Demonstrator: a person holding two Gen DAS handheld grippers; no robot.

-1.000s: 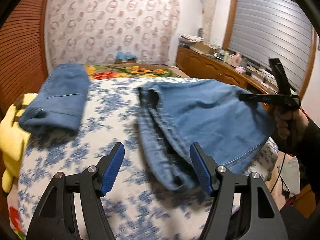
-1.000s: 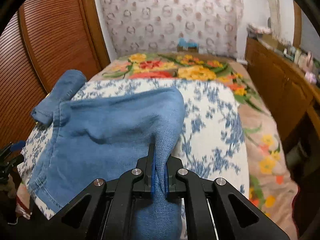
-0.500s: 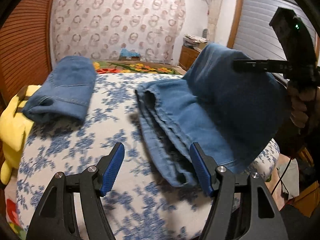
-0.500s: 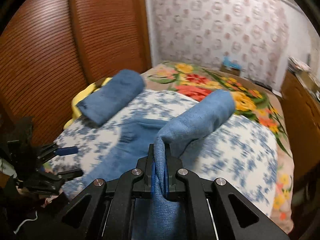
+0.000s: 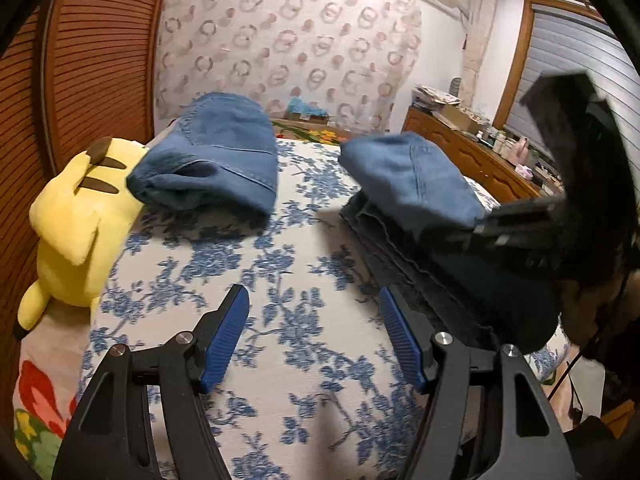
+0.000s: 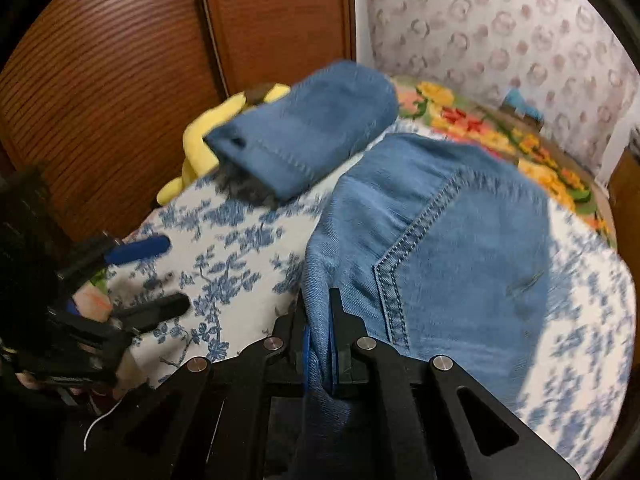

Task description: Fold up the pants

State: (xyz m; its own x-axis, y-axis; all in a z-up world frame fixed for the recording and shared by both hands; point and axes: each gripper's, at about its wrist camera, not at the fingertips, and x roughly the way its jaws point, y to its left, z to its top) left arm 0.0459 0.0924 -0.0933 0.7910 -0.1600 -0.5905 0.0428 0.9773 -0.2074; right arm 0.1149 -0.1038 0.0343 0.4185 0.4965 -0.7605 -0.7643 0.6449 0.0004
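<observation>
The right tongs (image 6: 318, 344) are clenched on a denim edge of the pants (image 6: 448, 248), a hold that lets the cloth be laid over as a fold. The pants lie doubled on the bed (image 6: 240, 240). The left tongs (image 5: 314, 336) are released, empty above the floral bedspread, probably ready to steady or smooth. Another folded pair (image 5: 216, 160) rests beside a yellow plush toy (image 5: 76, 224), set aside.
</observation>
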